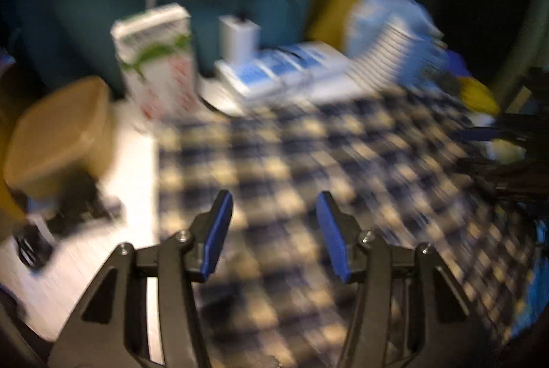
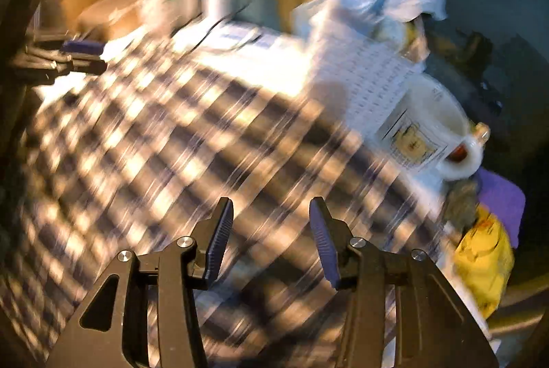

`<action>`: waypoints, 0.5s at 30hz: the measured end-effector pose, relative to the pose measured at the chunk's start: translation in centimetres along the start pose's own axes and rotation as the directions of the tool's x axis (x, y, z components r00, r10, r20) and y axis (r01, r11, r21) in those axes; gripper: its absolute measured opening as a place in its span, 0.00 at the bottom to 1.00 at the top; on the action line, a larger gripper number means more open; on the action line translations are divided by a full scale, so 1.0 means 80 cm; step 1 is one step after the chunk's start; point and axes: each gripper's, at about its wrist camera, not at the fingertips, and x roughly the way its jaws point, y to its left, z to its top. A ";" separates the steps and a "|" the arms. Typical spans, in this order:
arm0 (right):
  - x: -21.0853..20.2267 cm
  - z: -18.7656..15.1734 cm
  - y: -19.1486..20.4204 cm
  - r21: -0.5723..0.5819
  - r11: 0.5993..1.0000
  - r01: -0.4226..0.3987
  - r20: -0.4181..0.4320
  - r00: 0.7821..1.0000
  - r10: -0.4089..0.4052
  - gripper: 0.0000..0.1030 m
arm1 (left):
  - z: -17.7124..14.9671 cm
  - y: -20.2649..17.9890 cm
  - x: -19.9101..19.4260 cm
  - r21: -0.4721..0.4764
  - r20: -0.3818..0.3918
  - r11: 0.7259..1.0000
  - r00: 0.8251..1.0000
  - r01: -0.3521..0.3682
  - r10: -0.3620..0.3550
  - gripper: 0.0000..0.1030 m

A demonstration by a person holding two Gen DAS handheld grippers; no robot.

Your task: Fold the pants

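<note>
Here, checked navy-and-cream pants [image 1: 308, 145] lie spread flat, blurred.

The pants [image 1: 308, 162] are checked in dark navy and cream. They lie spread flat on the white table [image 1: 133, 162], covering most of it. One straight edge runs along the table's bare strip. The far edge lies near a stack of blue-and-white boxes [image 1: 284, 73]. Blur hides seams and folds.
</note>
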 end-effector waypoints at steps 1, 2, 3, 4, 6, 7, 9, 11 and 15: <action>0.008 -0.011 0.008 -0.015 1.000 0.006 -0.030 1.000 -0.007 0.47 | -0.013 -0.006 0.000 -0.005 -0.018 1.000 1.000 0.005 -0.005 0.51; 0.012 -0.019 0.016 -0.019 1.000 0.018 -0.053 0.998 -0.019 0.47 | -0.026 -0.008 -0.001 -0.012 -0.038 1.000 0.999 -0.001 0.000 0.51; 0.014 -0.031 0.013 -0.010 1.000 0.025 -0.057 0.998 -0.025 0.46 | -0.039 -0.009 0.003 -0.019 -0.058 1.000 0.998 -0.013 0.012 0.51; 0.012 -0.036 0.009 0.011 1.000 0.026 -0.041 0.999 -0.026 0.46 | -0.047 -0.007 0.009 -0.026 -0.077 0.999 0.997 -0.028 0.026 0.51; 0.002 -0.044 0.005 0.035 0.999 0.041 -0.057 0.998 -0.039 0.46 | -0.059 -0.002 0.015 -0.030 -0.074 0.997 0.995 -0.072 0.069 0.51; -0.004 -0.049 0.004 0.037 0.998 0.059 -0.056 0.997 -0.056 0.46 | -0.061 -0.001 0.015 -0.023 -0.073 0.994 0.991 -0.110 0.108 0.51; -0.013 -0.066 0.000 0.043 0.996 0.080 -0.068 0.995 -0.077 0.46 | -0.062 0.006 0.012 -0.026 -0.071 0.978 0.976 -0.207 0.205 0.51; -0.017 -0.082 -0.005 0.063 0.993 0.104 -0.075 0.992 -0.099 0.46 | -0.059 0.013 0.005 -0.059 -0.066 0.968 0.969 -0.244 0.240 0.51; -0.059 -0.116 -0.011 0.100 0.983 0.155 -0.040 0.988 -0.152 0.46 | -0.060 -0.015 -0.041 -0.010 0.021 0.987 0.987 -0.162 0.162 0.51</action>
